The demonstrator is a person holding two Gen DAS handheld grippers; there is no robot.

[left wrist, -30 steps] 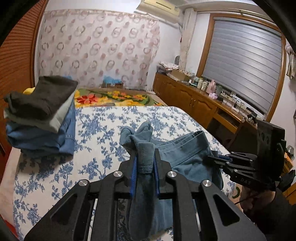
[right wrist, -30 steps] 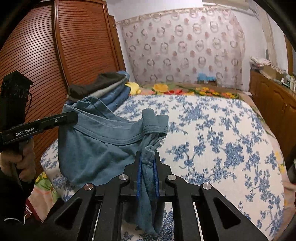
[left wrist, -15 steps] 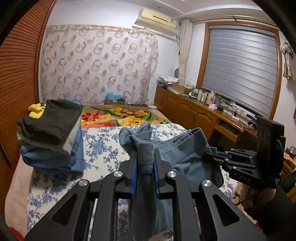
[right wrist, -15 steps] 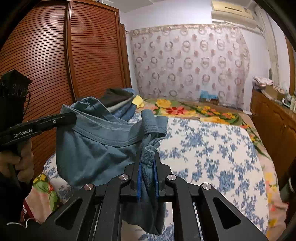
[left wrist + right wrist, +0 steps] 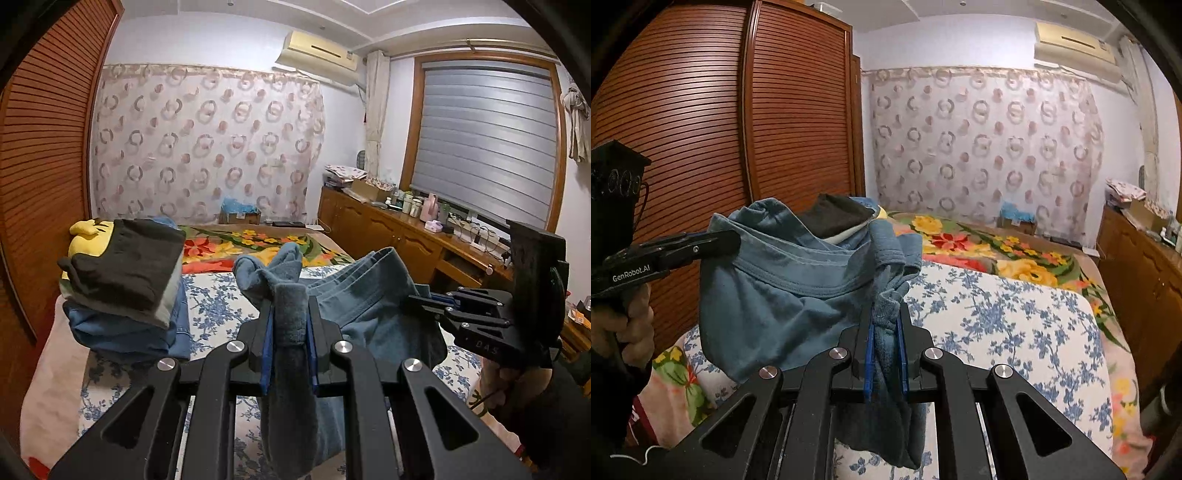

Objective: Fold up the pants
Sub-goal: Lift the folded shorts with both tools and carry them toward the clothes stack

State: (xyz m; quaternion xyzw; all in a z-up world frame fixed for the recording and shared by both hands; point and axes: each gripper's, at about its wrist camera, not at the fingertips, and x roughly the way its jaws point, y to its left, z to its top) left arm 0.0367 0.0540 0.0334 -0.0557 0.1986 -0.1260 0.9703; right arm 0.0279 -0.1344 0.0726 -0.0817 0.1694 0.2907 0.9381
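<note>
Holding the blue pants (image 5: 768,295) up in the air over the bed (image 5: 1015,325) right now, one corner of the waistband in each set of tongs. The left tongs (image 5: 290,325) are pressed together on a thick bunch of waistband fabric, and the right tongs (image 5: 886,354) are pinching the other bunched end the same way. The waistband sags in a curve between them and the rest of the garment hangs down below, out of view for the most part.

Looks to me like the early stage, lifting the pants to shake them out before laying them flat on the floral bedsheet (image 5: 997,317).

Things I'd worry about from here:
- Both grips are on wadded-up fabric instead of a flat edge, so if one side slips out, that half drops and the pants land in a heap.
- The legs are hidden under the tongs, so I can't tell if they're twisted. Lay it down twisted and the fold comes out crooked.
- There's a stack of folded clothes (image 5: 122,284) sitting at the left side of the bed, pretty near the left tongs. Swinging the pants out that way could clip the pile and knock it over.
- The waistband is slack between the two tongs, so it'll wrinkle on the bed unless it's pulled taut first.
</note>
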